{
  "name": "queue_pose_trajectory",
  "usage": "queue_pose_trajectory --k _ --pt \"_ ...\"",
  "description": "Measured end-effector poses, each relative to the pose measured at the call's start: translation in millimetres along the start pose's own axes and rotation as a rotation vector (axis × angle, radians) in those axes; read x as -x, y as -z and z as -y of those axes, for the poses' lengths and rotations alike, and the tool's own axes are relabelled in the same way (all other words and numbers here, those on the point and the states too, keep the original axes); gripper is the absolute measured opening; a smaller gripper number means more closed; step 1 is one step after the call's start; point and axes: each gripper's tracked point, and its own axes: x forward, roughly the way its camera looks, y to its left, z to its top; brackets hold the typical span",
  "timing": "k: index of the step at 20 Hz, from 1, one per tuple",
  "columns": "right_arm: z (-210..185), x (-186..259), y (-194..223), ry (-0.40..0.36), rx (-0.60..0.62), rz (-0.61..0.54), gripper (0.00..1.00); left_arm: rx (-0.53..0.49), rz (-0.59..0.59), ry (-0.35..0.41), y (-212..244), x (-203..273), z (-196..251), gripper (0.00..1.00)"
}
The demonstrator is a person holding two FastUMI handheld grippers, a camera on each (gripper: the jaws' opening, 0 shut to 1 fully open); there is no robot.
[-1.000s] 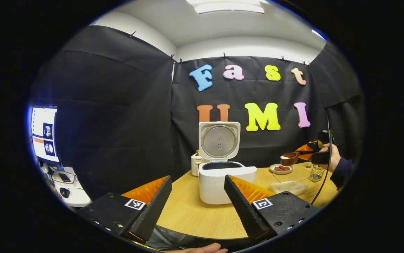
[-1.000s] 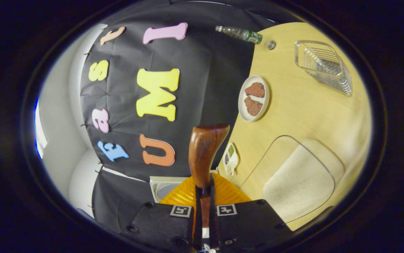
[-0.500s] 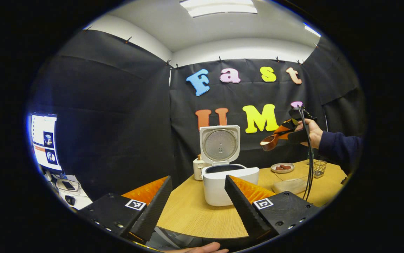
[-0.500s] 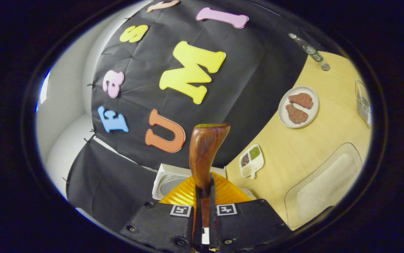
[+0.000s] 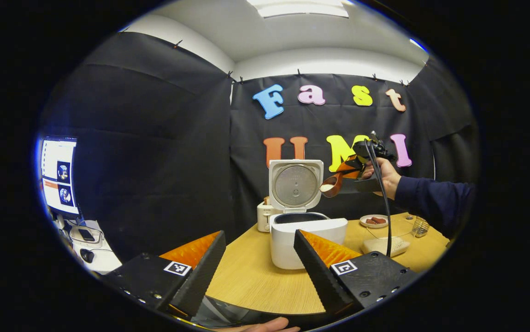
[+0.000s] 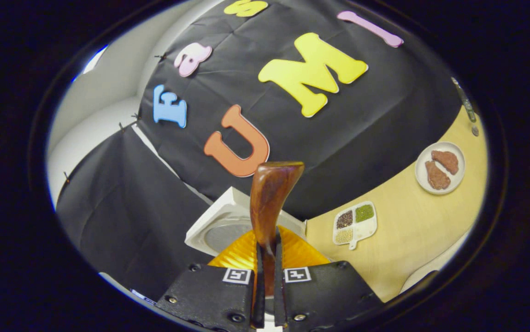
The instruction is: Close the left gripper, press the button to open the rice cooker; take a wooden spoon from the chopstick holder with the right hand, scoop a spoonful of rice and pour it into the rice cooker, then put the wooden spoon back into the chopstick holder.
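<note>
Right gripper (image 6: 265,258) clamps a stiff, light wooden spoon (image 6: 269,198) by its handle; loose rice spills easily. Left gripper (image 5: 258,258) gapes empty before the open rice cooker (image 5: 306,235).

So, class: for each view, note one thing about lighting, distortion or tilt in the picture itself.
Left gripper view: fisheye bends the table edge, and the ceiling light is blown out. Right gripper view: the scene is rolled, the table slanting up to the right; the wooden spoon looms large and glossy.
</note>
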Motion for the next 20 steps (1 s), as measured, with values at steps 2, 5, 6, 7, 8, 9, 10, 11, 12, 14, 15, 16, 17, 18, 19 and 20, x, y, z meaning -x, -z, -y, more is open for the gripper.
queue_pose_trajectory --k 2,5,6,7,8,9,10,11,12,14,15,16,17,18,19,20 --pt "-8.7 -14.1 11.9 -0.004 0.044 -0.022 0.13 -0.011 0.002 -0.019 -1.3 0.5 -2.7 0.94" --pt "-13.7 -23.0 15.6 0.019 0.213 0.010 0.16 -0.028 -0.005 -0.028 4.2 0.1 -1.5 0.94" --pt "-16.6 -26.2 16.9 0.032 0.290 0.024 0.13 -0.030 -0.009 -0.028 6.7 -1.8 -0.3 0.95" --pt "-18.1 -26.3 16.3 0.046 0.354 0.056 0.13 -0.027 -0.017 -0.024 11.1 -1.6 1.2 0.95" --pt "-20.4 -27.3 18.8 0.052 0.412 0.075 0.13 -0.020 -0.029 -0.019 16.9 0.2 1.3 0.94" --pt "-21.5 -27.0 22.0 0.050 0.456 0.085 0.13 -0.011 -0.038 -0.014 20.5 -1.3 3.9 0.94" --pt "-24.2 -26.7 26.9 0.047 0.505 0.089 0.13 -0.004 -0.048 -0.009 24.5 -3.8 5.3 0.94" --pt "-25.9 -25.4 29.4 0.045 0.552 0.097 0.13 0.000 -0.058 -0.005 28.2 -3.9 5.2 0.94" --pt "-30.4 -23.6 30.2 0.037 0.609 0.114 0.13 0.001 -0.067 -0.001 30.6 -4.8 5.3 0.94" --pt "-42.0 -18.7 32.6 0.020 0.741 0.170 0.13 -0.008 -0.083 0.013 36.3 -5.7 6.3 0.94" --pt "-48.3 -14.8 38.8 0.012 0.814 0.190 0.13 -0.012 -0.084 0.014 36.9 -5.8 6.4 0.94" --pt "-52.9 -12.7 44.7 0.002 0.893 0.198 0.13 -0.015 -0.087 0.015 37.3 -6.1 7.4 0.95" --pt "-56.4 -11.5 52.6 -0.005 0.968 0.200 0.13 -0.016 -0.091 0.014 38.0 -6.7 7.8 0.95" --pt "-60.2 -10.1 57.9 -0.009 1.036 0.212 0.13 -0.015 -0.095 0.014 39.8 -7.6 8.2 0.95" --pt "-62.2 -9.8 63.1 -0.010 1.102 0.224 0.13 -0.014 -0.097 0.016 40.9 -7.8 8.9 0.94" --pt "-66.2 -8.0 68.8 -0.027 1.139 0.230 0.13 -0.014 -0.096 0.018 40.9 -8.4 9.9 0.94"
